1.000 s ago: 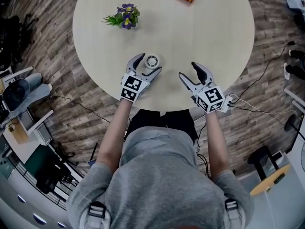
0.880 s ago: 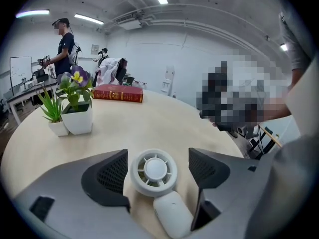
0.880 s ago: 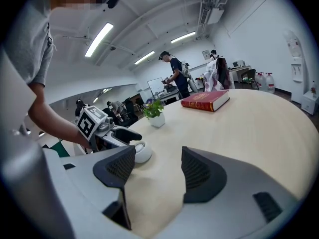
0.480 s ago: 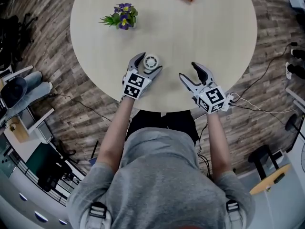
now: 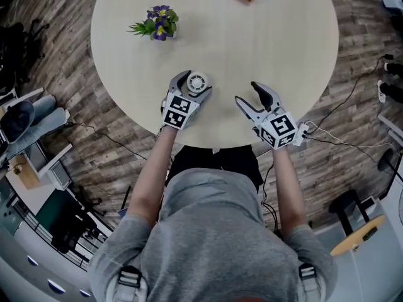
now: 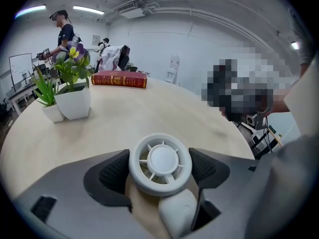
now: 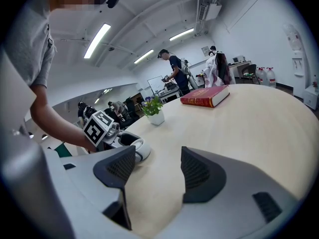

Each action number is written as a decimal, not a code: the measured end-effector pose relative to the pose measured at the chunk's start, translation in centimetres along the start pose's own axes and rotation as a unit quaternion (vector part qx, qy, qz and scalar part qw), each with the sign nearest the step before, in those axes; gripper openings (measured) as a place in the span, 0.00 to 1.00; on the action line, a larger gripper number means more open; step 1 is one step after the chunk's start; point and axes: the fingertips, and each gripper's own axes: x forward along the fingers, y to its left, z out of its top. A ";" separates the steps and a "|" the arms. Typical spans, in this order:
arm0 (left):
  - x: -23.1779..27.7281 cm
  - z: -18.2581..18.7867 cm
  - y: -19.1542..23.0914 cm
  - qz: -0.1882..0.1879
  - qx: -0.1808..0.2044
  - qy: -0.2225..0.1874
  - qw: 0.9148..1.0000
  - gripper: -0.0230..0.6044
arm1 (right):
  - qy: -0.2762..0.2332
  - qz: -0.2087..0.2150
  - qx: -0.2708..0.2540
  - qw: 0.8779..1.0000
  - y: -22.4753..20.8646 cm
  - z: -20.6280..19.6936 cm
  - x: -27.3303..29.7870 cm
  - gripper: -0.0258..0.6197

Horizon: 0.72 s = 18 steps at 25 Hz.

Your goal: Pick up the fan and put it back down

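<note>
Fan [image 6: 160,163]: on table [image 5: 271,36], near my edge. My left gripper [image 5: 196,84]: pads closed against its ring. My right gripper [image 5: 247,94]: jaws apart, empty. Step: grasp; next, I judge, a level lift

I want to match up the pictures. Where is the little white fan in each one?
Head view: fan left of centre, near the table's near edge, between the left hand-held gripper's jaws.
Left gripper view: bottom centre, between the jaws.
Right gripper view: left of centre, partly behind a jaw.
Shared landmark: the plant, top left in the head view, left in the left gripper view, centre in the right gripper view.
</note>
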 end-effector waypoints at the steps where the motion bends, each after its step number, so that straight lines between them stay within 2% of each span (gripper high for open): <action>1: 0.1 -0.1 0.1 0.001 0.001 0.002 1.000 0.64 | 0.000 0.000 0.000 1.000 0.0 0.0 0.0 0.50; 10: 0.1 0.0 0.3 0.004 -0.009 -0.005 1.000 0.64 | 0.002 -0.001 0.001 1.000 0.0 -0.1 -0.1 0.49; 18: -0.4 0.4 -0.3 -0.009 -0.022 -0.010 1.000 0.64 | -0.002 -0.008 -0.001 1.000 0.5 0.5 -0.7 0.49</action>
